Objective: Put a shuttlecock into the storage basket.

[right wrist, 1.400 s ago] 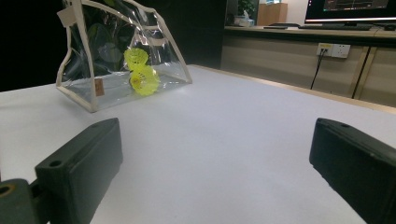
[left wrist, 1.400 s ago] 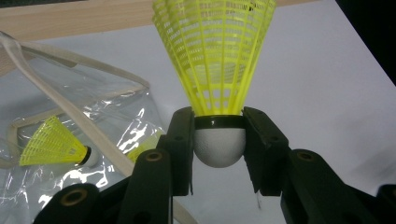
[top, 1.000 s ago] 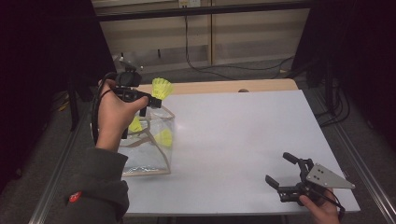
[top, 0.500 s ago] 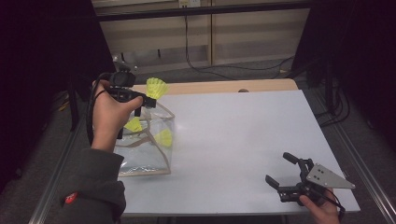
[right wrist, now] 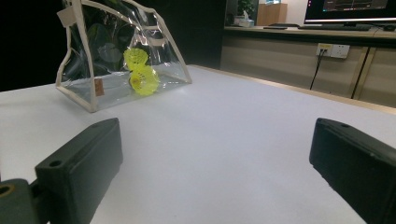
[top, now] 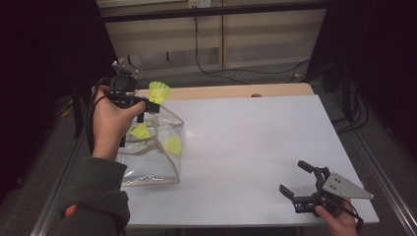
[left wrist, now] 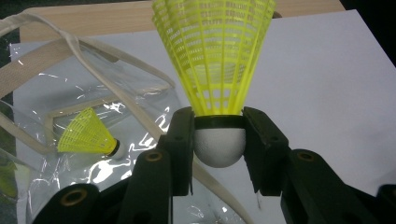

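The left hand [top: 112, 123] is raised over the far left corner of the desk [top: 246, 147], forearm in a dark sleeve coming up from the bottom edge, wrist bent so the left hand-held gripper [top: 147, 105] points level toward the right. It is clenched on a yellow shuttlecock [left wrist: 219, 93]: in the left gripper view the two black jaws press on either side of the white cork base just under its black band, and the mesh skirt stands upright above them. In the high view the shuttlecock [top: 160, 91] sits at the gripper's tip, just above the top of a clear bag [top: 152, 162] with beige trim and straps.

The bag stands on the desk's left side below the left hand. Two more yellow shuttlecocks [top: 141, 132] lie inside it, close together; the right gripper view shows them [right wrist: 140, 74] against the bag's near wall. A small tag on the bag's beige edge is too small to read.

The right hand [top: 339, 221] rests low at the near right corner of the desk, well apart from the bag. The right hand-held gripper [top: 302, 184] points toward the far left, jaws released and wide apart with bare desk between them.
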Tool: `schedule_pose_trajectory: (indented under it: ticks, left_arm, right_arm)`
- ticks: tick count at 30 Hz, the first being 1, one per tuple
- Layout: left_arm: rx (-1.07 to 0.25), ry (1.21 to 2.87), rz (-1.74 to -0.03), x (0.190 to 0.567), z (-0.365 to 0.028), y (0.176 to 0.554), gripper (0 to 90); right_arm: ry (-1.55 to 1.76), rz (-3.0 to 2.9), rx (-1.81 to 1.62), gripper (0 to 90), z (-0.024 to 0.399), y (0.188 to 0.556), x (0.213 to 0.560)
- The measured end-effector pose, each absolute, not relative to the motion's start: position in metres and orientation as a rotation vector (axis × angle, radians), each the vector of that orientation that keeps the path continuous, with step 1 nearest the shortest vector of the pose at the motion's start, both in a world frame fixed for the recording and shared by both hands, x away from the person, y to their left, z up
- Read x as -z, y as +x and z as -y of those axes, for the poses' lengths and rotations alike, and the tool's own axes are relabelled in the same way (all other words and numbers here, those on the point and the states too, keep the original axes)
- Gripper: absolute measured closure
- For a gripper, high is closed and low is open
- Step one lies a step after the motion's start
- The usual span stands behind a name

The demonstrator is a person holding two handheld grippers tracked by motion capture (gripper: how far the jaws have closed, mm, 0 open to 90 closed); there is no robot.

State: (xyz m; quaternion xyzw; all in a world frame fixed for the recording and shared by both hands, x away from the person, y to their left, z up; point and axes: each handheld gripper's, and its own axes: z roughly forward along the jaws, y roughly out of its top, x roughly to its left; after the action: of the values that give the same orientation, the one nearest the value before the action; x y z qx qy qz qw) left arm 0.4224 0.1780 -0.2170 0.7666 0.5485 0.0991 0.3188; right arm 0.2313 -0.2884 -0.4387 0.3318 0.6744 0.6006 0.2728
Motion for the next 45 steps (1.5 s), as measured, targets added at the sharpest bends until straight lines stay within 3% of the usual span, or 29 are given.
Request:
schedule_pose_trajectory:
  ticks: [45]
  left_arm:
    - [-0.313, 1.961, -1.529, 0.218, -0.212, 0.416, 65.1]
  right_arm:
    - [0.894, -1.815, -1.616, 2.7, 0.288, 0.232, 0.439]
